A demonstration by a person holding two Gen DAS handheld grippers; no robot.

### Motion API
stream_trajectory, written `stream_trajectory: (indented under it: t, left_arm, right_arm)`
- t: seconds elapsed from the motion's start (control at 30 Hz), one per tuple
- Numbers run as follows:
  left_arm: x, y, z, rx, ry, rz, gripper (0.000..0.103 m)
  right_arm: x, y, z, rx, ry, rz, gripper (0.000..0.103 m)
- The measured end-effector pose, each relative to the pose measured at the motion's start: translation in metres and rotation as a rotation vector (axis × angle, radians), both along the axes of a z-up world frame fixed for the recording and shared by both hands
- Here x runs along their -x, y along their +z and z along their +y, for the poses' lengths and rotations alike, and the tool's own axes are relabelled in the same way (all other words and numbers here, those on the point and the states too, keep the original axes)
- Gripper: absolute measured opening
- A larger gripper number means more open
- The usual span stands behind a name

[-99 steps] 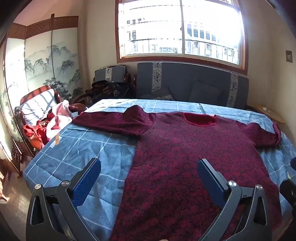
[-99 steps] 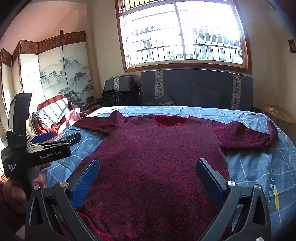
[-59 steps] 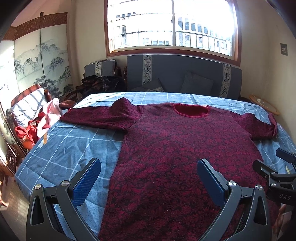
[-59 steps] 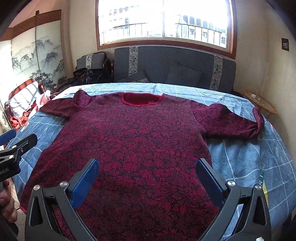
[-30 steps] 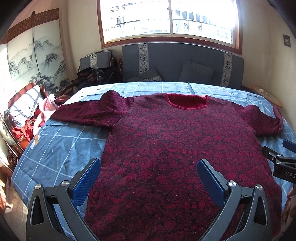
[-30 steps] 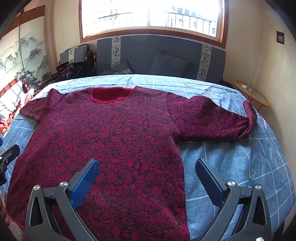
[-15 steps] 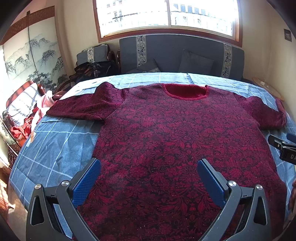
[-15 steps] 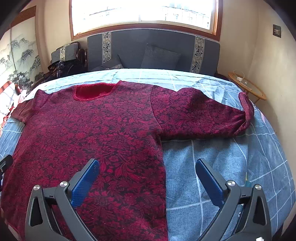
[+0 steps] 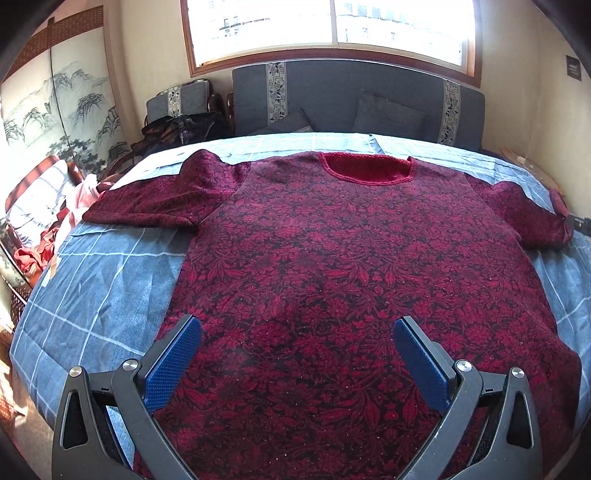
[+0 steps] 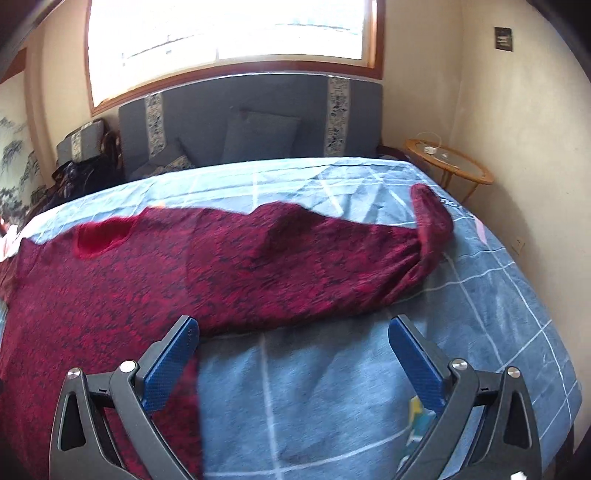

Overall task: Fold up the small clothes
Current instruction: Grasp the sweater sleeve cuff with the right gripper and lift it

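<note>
Bed [image 9: 103,280] with blue check cover, red sweater [image 9: 332,266] spread flat face-up on it, soft floppy knit, likely best pinched at the sleeve cuff [image 10: 430,218], left gripper [image 9: 295,350] and right gripper [image 10: 291,347] fingers both apart, empty.

Daylight from the overexposed window [image 9: 332,26]; right view motion-blurred, both fisheye-warped with dark corners.
</note>
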State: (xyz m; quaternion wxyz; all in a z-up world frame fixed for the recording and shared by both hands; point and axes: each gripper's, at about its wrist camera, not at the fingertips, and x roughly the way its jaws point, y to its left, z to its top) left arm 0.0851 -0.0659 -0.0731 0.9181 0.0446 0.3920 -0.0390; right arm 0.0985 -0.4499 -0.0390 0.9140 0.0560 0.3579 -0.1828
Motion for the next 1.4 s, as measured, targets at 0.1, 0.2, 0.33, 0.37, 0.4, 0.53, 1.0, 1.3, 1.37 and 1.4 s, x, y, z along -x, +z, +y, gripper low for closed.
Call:
stream_trajectory:
  t: [0.1,0.2,0.33,0.37,0.4,0.53,1.0,1.3,1.37,1.4]
  left_arm:
    - [-0.001,-0.004,0.004,0.009,0.002,0.023,0.103]
    - [-0.003,-0.008,0.007,0.019,0.003,0.043,0.103]
    - [-0.005,-0.010,0.008,0.023,0.006,0.047,0.103]
    - [-0.006,-0.011,0.009,0.024,0.006,0.050,0.103]
    - [-0.007,-0.012,0.009,0.025,0.006,0.053,0.103]
    - [-0.011,-0.016,0.008,0.021,-0.001,0.072,0.103]
    - [-0.014,-0.018,0.027,0.058,0.027,0.090,0.103]
    - [-0.001,-0.008,0.037,0.079,0.030,0.068,0.103]
    - [0.002,-0.006,0.039,0.076,0.027,0.057,0.103]
    - [0.003,-0.005,0.040,0.072,0.025,0.051,0.103]
  right_arm:
    - [-0.007,0.001,-0.058,-0.012,-0.127,-0.018,0.084]
    - [-0.022,-0.004,-0.111,-0.017,-0.228,0.020,0.077]
    - [-0.044,-0.007,-0.149,-0.006,-0.292,0.068,0.076]
    - [-0.049,-0.008,-0.154,-0.002,-0.297,0.082,0.077]
    - [-0.055,-0.009,-0.157,0.001,-0.300,0.094,0.080]
    - [-0.081,-0.022,-0.165,0.048,-0.315,0.160,0.086]
    - [-0.020,-0.014,-0.225,-0.547,-0.281,-0.134,0.010]
    - [-0.042,0.037,-0.147,-0.638,-0.085,-0.234,0.010]
    - [-0.055,0.046,-0.118,-0.647,-0.017,-0.242,0.010]
    - [-0.062,0.049,-0.101,-0.648,0.017,-0.244,0.010]
